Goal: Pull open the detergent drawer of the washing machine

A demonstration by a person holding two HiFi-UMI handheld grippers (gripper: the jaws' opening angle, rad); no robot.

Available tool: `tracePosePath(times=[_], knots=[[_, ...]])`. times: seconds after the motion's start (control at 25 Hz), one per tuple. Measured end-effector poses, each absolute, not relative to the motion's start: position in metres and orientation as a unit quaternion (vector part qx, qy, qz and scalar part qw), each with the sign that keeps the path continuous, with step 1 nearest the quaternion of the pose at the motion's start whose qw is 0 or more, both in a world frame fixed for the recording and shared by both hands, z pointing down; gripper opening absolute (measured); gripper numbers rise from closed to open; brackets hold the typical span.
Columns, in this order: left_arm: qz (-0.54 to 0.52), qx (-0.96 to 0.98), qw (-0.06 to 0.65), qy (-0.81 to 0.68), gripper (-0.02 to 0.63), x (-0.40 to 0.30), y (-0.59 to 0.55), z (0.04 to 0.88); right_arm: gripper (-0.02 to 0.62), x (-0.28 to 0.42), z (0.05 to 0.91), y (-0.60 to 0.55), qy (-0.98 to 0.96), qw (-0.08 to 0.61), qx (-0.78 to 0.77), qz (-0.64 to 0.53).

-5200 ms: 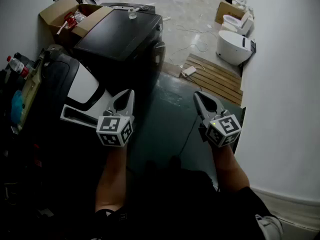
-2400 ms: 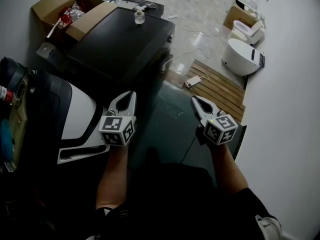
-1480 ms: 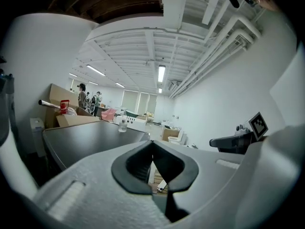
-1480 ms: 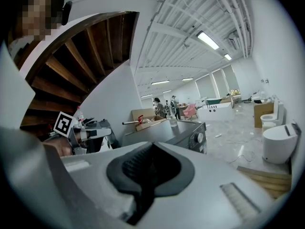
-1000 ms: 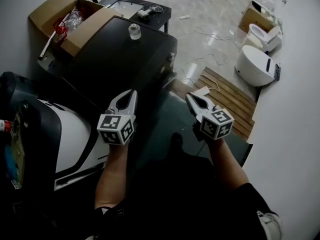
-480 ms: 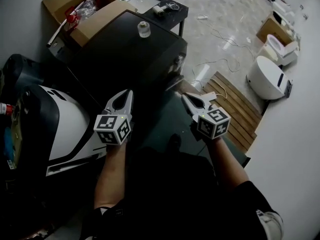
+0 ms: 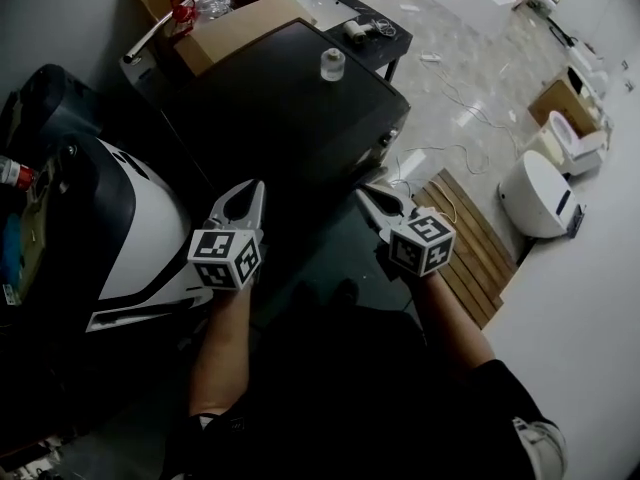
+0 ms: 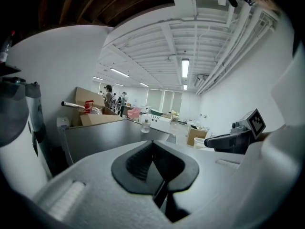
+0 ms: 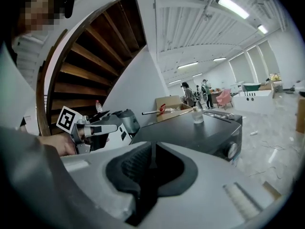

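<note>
The black washing machine (image 7: pixel 290 98) stands ahead of me with its front panel and knob (image 7: pixel 381 140) turned to the right; I cannot make out the detergent drawer. My left gripper (image 7: pixel 255 186) is shut and empty, level with the machine's near corner and apart from it. My right gripper (image 7: pixel 368 194) hovers beside the front panel; its jaws are opening by a hairline, with nothing between them. In the right gripper view the washing machine (image 9: pixel 190 132) and its knob (image 9: pixel 232 150) lie past the right gripper (image 9: pixel 153 147). The left gripper (image 8: pixel 152 143) points over the machine's top (image 8: pixel 109 135).
A small clear jar (image 7: pixel 332 64) sits on the machine's top. An open cardboard box (image 7: pixel 225 23) lies behind it, a white and black appliance (image 7: pixel 130 228) at the left. A wooden slat mat (image 7: pixel 470 243) and a white toilet (image 7: pixel 540 193) are at the right.
The view has swung so that the washing machine sits more to the centre and right. Both grippers have shifted sideways with it; the right one now lies closer to the machine's front.
</note>
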State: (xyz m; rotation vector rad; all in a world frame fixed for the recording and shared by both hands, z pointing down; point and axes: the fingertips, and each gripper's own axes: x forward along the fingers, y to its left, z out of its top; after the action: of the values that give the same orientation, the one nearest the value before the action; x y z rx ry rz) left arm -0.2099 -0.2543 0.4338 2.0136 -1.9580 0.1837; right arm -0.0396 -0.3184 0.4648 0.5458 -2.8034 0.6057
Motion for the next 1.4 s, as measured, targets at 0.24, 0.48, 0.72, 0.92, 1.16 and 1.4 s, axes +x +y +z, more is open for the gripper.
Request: tracePosePath(times=[0.24, 0.48, 0.72, 0.92, 1.16, 1.4], knots=[[0.053, 0.693, 0.174, -0.697, 0.003, -0.254, -0.229, 0.447, 0.021, -0.084, 0.475, -0.304, -0.954, 0.142, 0.17, 0.201], [0.047, 0.664, 0.199, -0.719, 0.003, -0.278, -0.208, 0.47, 0.062, -0.111, 0.49, -0.294, -0.957, 0.174, 0.131, 0.191], [0.039, 0.611, 0.224, -0.758, 0.003, -0.268, -0.189, 0.487, 0.103, -0.125, 0.504, -0.306, -0.96, 0.197, 0.059, 0.191], [0.04, 0.553, 0.247, -0.795, 0.003, -0.256, -0.172, 0.509, 0.112, -0.124, 0.528, -0.311, -0.957, 0.219, -0.005, 0.191], [0.037, 0.498, 0.283, -0.819, 0.003, -0.229, -0.15, 0.54, 0.129, -0.116, 0.556, -0.314, -0.95, 0.24, -0.069, 0.187], [0.053, 0.467, 0.305, -0.828, 0.005, -0.216, -0.143, 0.565, 0.146, -0.121, 0.577, -0.318, -0.943, 0.26, -0.102, 0.181]])
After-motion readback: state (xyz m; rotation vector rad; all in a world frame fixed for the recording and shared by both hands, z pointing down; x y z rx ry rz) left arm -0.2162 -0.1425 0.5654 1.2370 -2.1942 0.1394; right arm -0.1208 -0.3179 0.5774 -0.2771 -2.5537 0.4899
